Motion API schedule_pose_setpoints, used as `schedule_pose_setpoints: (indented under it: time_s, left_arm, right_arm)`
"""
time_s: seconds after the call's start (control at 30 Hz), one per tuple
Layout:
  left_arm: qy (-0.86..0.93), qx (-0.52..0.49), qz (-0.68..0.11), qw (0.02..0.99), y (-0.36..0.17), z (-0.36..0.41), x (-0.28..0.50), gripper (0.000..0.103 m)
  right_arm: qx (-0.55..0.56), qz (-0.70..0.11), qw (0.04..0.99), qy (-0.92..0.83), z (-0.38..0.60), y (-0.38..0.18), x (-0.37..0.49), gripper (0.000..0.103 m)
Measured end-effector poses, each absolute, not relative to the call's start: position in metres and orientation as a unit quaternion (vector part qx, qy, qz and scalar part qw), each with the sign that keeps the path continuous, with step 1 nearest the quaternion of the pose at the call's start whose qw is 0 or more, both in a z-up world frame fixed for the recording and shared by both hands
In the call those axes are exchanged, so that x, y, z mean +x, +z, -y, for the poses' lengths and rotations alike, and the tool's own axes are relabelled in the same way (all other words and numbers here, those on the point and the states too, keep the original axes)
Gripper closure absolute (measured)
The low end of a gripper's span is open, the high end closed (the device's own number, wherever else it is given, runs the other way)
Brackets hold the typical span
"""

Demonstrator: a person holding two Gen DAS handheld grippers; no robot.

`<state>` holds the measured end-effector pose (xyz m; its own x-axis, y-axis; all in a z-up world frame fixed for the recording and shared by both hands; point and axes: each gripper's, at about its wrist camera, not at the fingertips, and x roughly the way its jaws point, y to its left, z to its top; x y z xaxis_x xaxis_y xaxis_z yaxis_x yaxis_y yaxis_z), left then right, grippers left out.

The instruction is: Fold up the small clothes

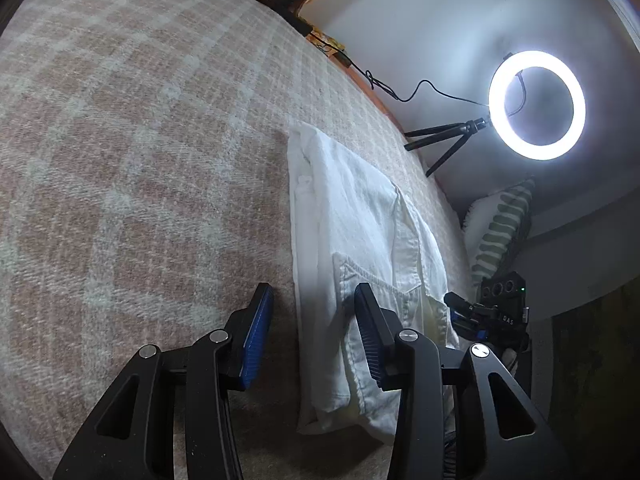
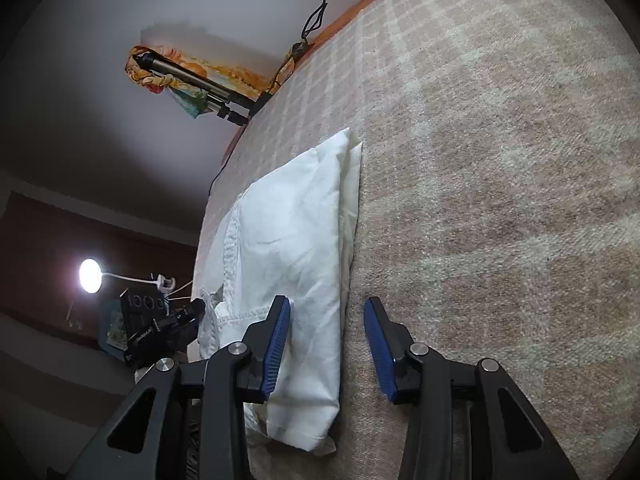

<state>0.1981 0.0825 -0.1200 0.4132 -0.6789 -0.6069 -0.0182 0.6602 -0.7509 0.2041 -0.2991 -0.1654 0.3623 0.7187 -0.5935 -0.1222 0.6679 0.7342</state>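
A wide checked blanket (image 1: 140, 160) in pink and pale grey covers the bed, and it carries everything I am working on. On it lies the folded white garment (image 1: 360, 240), a long narrow bundle running away from me, its far end pointing toward the bed's far edge along the wall. A seamed pocket shows on its upper layer in my left view; in my right view the top is a smoother panel (image 2: 292, 240).

Past the bed's far edge a lit ring light (image 1: 536, 104) stands on a small tripod, and a striped cushion (image 1: 500, 232) leans beside it. My right view shows a small lamp (image 2: 89, 275) glowing off to the side.

My left gripper (image 1: 314, 336) hangs over the garment's near end, fingers apart, straddling its left edge without pressing it. My right gripper (image 2: 326, 344) has its fingers apart too, straddling the right edge, nothing clamped.
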Motion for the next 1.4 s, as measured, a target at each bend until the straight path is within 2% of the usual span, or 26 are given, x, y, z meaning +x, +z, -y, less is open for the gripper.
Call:
schedule_pose_setpoints:
  time_s: [0.2,0.3,0.5,0.6,0.83,1.03,1.4]
  left_arm:
    - [-0.231,-0.39,-0.498,0.739,-0.132,-0.084,0.207,0.077]
    - [-0.234,-0.399,-0.5,0.732,-0.136,-0.082,0.212,0.082]
    - [-0.226,-0.374,-0.499,0.748,-0.13,-0.077,0.21,0.087]
    - [-0.215,-0.328,-0.492,0.777,-0.119,-0.067,0.205,0.089]
    - [-0.211,-0.25,-0.466,0.822,-0.095,-0.05,0.196,0.091]
    - [-0.215,-0.197,-0.44,0.849,-0.075,-0.033,0.187,0.091]
    - [-0.238,-0.118,-0.39,0.882,-0.038,0.015,0.181,0.091]
  right_arm:
    - [0.337,-0.489,0.746,0.3,0.301,-0.177,0.208,0.073]
    - [0.343,-0.486,0.742,0.309,0.297,-0.179,0.211,0.075]
    - [0.342,-0.483,0.746,0.305,0.29,-0.179,0.214,0.079]
    - [0.323,-0.48,0.764,0.286,0.284,-0.174,0.21,0.084]
    - [0.238,-0.451,0.819,0.263,0.26,-0.141,0.194,0.09]
    - [0.162,-0.421,0.857,0.248,0.241,-0.114,0.175,0.091]
    - [0.088,-0.38,0.894,0.223,0.241,-0.072,0.145,0.091]
